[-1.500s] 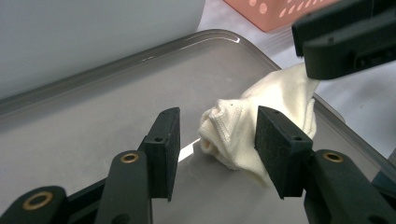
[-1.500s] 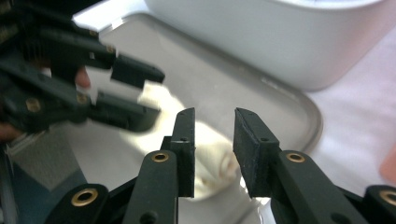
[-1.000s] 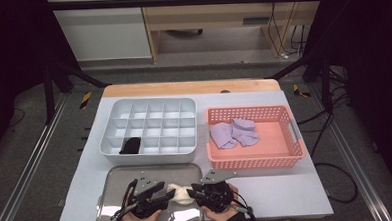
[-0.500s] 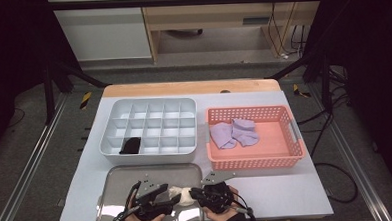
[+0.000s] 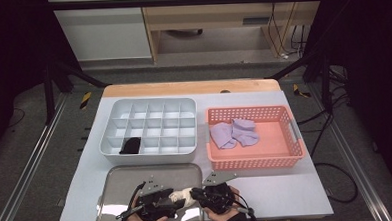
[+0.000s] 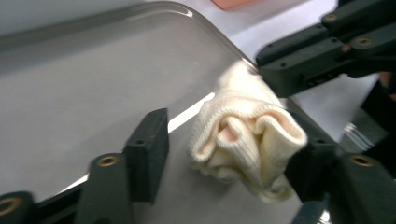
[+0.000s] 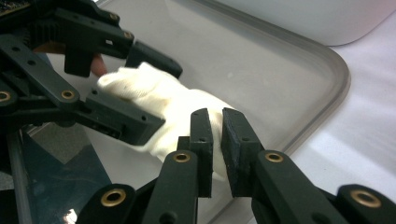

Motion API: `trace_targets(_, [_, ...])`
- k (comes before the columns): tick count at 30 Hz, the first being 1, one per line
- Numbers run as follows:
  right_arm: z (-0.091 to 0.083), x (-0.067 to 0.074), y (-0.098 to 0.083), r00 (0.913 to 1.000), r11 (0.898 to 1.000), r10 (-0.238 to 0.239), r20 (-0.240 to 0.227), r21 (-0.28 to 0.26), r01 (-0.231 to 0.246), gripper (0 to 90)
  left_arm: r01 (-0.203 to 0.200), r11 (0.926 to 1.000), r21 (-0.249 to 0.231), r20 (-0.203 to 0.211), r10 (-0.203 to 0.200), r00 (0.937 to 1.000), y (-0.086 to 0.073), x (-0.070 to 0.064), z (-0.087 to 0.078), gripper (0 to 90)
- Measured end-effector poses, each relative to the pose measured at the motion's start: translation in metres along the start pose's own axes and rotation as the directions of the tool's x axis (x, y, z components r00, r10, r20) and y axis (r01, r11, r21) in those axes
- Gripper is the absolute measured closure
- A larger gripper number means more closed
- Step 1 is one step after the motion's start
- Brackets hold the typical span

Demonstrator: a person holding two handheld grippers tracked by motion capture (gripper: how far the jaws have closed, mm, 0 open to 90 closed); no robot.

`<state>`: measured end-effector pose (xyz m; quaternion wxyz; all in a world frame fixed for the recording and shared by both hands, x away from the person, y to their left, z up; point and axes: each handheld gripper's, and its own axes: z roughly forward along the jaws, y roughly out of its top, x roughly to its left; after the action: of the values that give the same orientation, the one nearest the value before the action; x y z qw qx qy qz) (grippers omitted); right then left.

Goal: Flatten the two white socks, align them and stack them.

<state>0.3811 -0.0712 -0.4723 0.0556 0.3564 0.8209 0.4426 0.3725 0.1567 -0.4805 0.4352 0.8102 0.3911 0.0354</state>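
Observation:
A rolled cream sock (image 5: 181,195) lies on a metal tray (image 5: 137,175) at the table's near edge. My left gripper (image 6: 229,154) stands open around the roll (image 6: 243,135). Its left pad is clear of the fabric, and its jaws have just been closing a little. From the other side my right gripper (image 7: 215,126) is shut on the sock's end (image 7: 173,102). Its jaws have just eased open a hair, with fabric still pinched between them. The two grippers (image 5: 180,200) (image 5: 195,194) face each other tip to tip.
Behind the tray stands a white divider box (image 5: 149,125) with a black item (image 5: 131,145) in a front left cell. To its right a pink basket (image 5: 256,155) holds purple socks (image 5: 233,133). The tray's rim (image 7: 336,79) curves just beyond the right gripper.
The left gripper has shifted slightly toward the right one. The sock stays between the two grippers at the tray's near edge, and the right hand has kept still.

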Motion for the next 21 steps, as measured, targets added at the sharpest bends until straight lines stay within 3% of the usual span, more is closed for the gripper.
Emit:
trace_targets(2, [0.0, 0.0, -0.001, 1.0, 1.0, -0.006, 0.001, -0.003, 0.006, 82.3, -0.004, 0.9999, 0.013, 0.027, 0.004, 0.9996, 0.0, -0.003, 0.002, 51.3])
trace_targets(8, [0.0, -0.001, 0.0, 1.0, 1.0, -0.005, -0.001, -0.002, 0.005, 82.2, 0.001, 0.9999, 0.012, 0.034, -0.002, 0.9994, 0.001, -0.005, -0.002, 63.9])
trace_targets(17, [-0.004, -0.001, 0.001, 0.9999, 1.0, -0.004, -0.012, -0.006, 0.004, 82.5, -0.014, 0.9995, -0.029, 0.038, 0.015, 0.9991, 0.005, -0.011, -0.012, 67.6])
trace_targets(21, [-0.01, 0.0, 0.004, 0.9996, 0.999, -0.02, -0.019, -0.037, 0.019, 80.1, -0.01, 0.9984, -0.055, 0.045, 0.013, 0.9989, 0.008, -0.012, -0.019, 67.5])
